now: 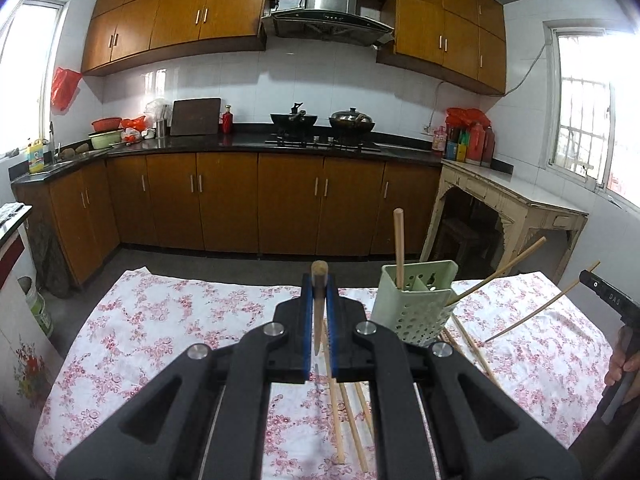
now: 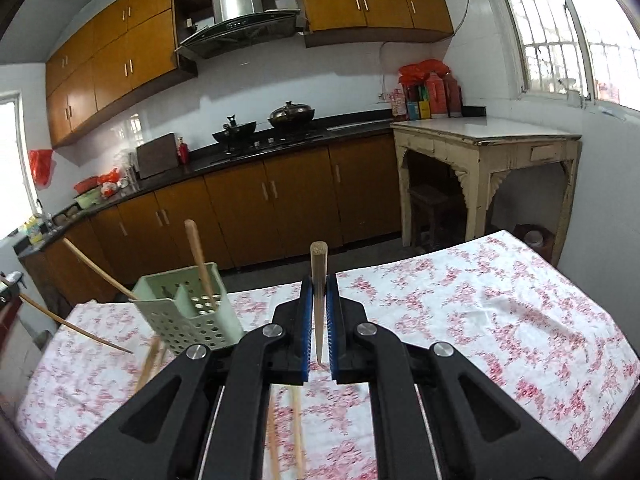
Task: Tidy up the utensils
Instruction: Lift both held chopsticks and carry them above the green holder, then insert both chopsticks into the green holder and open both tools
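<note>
My left gripper point(image 1: 319, 286) is shut on a wooden chopstick point(image 1: 319, 270) that stands upright between its blue pads. To its right a pale green perforated utensil holder point(image 1: 416, 308) stands on the floral tablecloth point(image 1: 160, 320), with one chopstick point(image 1: 399, 244) upright in it and another point(image 1: 500, 270) slanting out at its side. Several loose chopsticks point(image 1: 348, 412) lie on the cloth below and beside the holder. My right gripper point(image 2: 319, 286) is shut on its own upright chopstick point(image 2: 319, 252), with the holder point(image 2: 188, 320) to its left. The right gripper's chopstick point(image 1: 540, 310) also shows at the right of the left wrist view.
A person's hand point(image 1: 622, 364) grips the right tool's handle at the picture's right edge. Beyond the table's far edge is bare floor, then brown cabinets point(image 1: 256, 204) under a dark counter with two woks point(image 1: 294, 119). A cream side table point(image 2: 484, 140) stands at the right wall.
</note>
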Demonstrator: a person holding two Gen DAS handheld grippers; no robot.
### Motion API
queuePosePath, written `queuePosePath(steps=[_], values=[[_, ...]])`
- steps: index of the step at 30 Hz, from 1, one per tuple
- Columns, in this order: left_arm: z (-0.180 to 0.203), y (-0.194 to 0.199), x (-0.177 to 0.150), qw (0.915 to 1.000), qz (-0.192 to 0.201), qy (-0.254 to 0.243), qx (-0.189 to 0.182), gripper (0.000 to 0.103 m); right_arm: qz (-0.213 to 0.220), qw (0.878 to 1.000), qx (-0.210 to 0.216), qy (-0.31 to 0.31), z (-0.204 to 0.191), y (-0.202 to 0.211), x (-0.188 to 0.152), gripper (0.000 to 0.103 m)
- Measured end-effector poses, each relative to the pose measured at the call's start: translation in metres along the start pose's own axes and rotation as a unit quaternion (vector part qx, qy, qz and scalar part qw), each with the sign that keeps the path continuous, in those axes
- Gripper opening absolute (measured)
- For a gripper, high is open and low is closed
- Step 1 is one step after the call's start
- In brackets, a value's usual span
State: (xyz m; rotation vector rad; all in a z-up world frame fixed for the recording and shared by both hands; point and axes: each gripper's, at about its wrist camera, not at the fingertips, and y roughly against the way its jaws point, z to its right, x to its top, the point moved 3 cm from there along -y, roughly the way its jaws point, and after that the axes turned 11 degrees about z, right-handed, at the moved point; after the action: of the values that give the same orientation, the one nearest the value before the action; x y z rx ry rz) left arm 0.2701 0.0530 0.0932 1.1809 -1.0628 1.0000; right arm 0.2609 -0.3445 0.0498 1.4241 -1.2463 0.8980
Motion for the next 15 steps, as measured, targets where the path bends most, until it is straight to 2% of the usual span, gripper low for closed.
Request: queuePosePath(steps=[15], values=[[0.051, 0.033, 0.067, 0.9955, 0.036, 0.004, -0.087, 0.007, 0.005, 0.992, 0.124, -0.015, -0.054, 0.034, 0.067, 0.007]])
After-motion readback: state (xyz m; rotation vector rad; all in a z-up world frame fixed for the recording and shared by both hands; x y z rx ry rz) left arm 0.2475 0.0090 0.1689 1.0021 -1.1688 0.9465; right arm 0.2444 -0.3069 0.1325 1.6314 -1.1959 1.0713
